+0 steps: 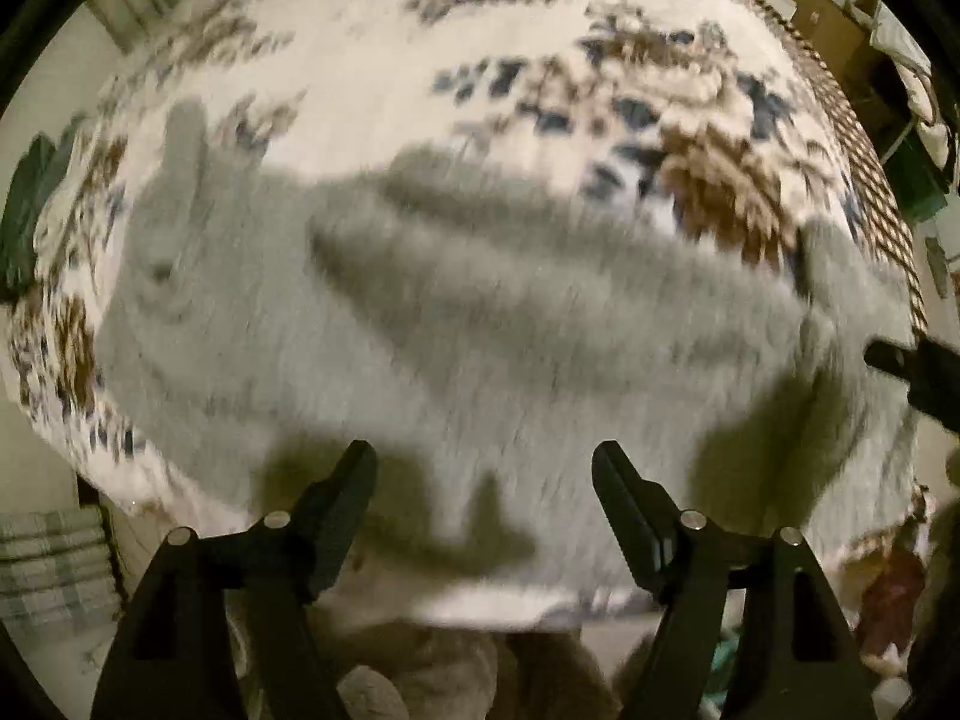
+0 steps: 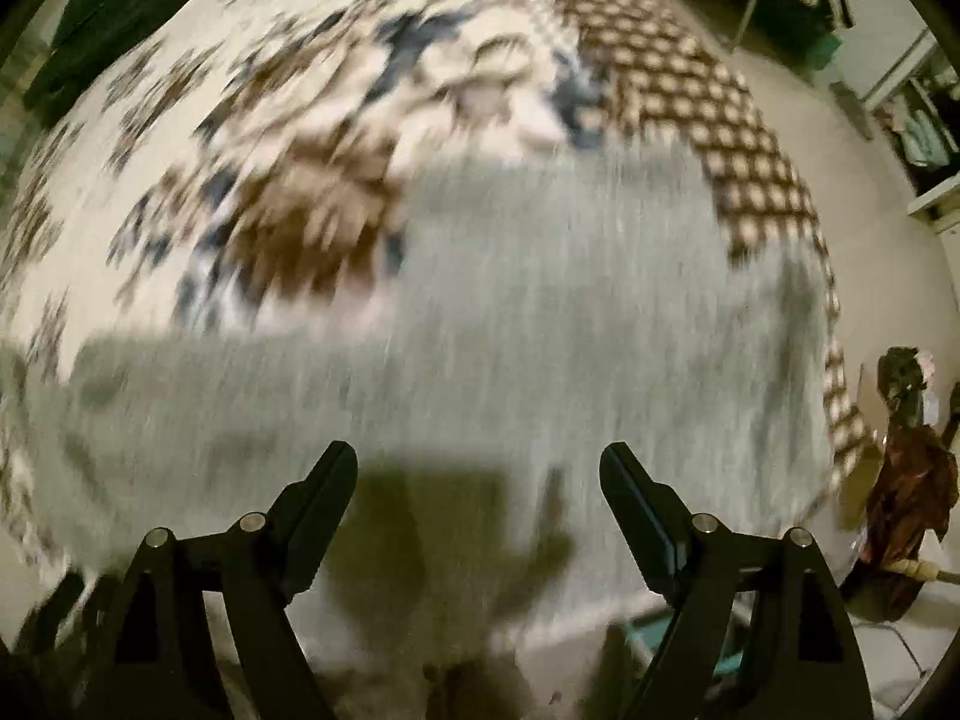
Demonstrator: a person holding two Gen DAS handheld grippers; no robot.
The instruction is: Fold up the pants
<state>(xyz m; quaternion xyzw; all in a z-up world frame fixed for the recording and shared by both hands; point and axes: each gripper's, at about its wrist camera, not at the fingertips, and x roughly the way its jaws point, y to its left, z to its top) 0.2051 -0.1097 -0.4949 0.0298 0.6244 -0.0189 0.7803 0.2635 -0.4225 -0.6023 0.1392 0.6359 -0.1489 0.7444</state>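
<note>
Grey pants [image 1: 420, 330] lie spread across a bed with a white, brown and blue patterned cover [image 1: 360, 60]. They also show in the right wrist view [image 2: 540, 330]. My left gripper [image 1: 485, 462] is open and empty, above the near edge of the pants. My right gripper [image 2: 479, 462] is open and empty, also above the near part of the pants. The right gripper's black tip shows at the right edge of the left wrist view [image 1: 906, 360]. Both views are motion-blurred.
The bed cover [image 2: 240, 120] has a brown checkered border [image 2: 720, 120] on the right. A folded plaid cloth [image 1: 54, 570] lies at the lower left. Furniture and clutter [image 2: 900, 450] stand on the floor right of the bed.
</note>
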